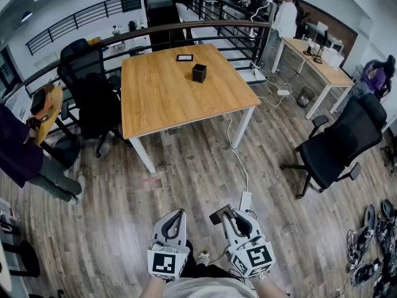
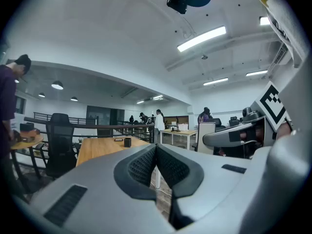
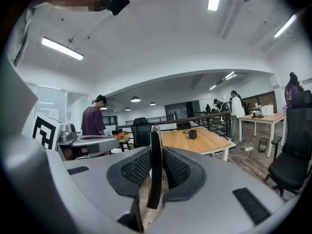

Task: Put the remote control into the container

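Note:
The remote control point(image 3: 155, 165) is a thin dark slab standing edge-on between the jaws of my right gripper point(image 3: 155, 150), which is shut on it. In the head view the right gripper point(image 1: 224, 216) hangs low over the wooden floor, with the remote's black end point(image 1: 218, 216) sticking out. Beside it, my left gripper point(image 1: 179, 215) has its jaws pressed together and holds nothing, as the left gripper view point(image 2: 156, 149) confirms. The container point(image 1: 199, 72) is a small black open box on the far half of the wooden table point(image 1: 161, 98); it also shows small in both gripper views point(image 3: 193, 134) point(image 2: 127, 142).
A flat black item point(image 1: 184, 58) lies behind the container. Black office chairs stand left of the table point(image 1: 93, 92) and at the right point(image 1: 341, 141). A white cable point(image 1: 236, 154) runs over the floor to a power strip point(image 1: 245, 200). A person point(image 1: 25, 157) stands at the left.

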### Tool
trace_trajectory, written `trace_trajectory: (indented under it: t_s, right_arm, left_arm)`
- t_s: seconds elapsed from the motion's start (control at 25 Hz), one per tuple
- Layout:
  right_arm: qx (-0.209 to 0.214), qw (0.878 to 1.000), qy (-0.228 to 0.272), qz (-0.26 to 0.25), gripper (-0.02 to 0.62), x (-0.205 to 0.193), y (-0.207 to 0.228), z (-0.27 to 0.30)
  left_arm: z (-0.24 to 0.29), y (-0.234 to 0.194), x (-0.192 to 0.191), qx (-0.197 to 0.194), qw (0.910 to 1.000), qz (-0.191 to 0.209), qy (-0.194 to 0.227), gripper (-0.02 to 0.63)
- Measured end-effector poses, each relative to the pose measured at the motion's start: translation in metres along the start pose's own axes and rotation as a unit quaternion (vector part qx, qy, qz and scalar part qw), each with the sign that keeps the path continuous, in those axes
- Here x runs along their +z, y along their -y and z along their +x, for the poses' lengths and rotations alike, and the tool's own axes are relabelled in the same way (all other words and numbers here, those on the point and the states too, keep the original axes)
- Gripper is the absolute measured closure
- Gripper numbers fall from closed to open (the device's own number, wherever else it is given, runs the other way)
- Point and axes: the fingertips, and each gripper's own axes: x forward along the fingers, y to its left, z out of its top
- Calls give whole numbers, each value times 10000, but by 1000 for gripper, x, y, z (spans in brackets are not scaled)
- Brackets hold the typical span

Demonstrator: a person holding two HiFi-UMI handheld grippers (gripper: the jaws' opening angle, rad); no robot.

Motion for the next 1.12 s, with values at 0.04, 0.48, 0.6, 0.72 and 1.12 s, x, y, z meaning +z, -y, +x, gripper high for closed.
trace_trajectory:
  t_s: [0.04, 0.48, 0.6, 0.72, 1.12]
  right_arm:
    - [-40, 10000, -11, 18, 514, 0, 2, 6]
    - [-342, 9994, -20, -54, 512, 27, 16, 102]
    - [-440, 9990, 5, -58, 514, 37, 20, 128]
    - [-542, 9985, 43, -15, 514, 49, 19, 154]
    - [-650, 9978, 96, -97, 512, 72, 3, 230]
  left_arm:
    - [5, -7, -4, 10, 10000, 33, -73, 594]
    - [92, -82, 2, -274, 9995, 135, -37, 594]
    - [116, -98, 11, -425, 9988, 226, 38, 594]
    - [135, -114, 20, -573, 9979, 261, 125, 594]
    - [167, -208, 27, -372, 9992, 93, 135, 594]
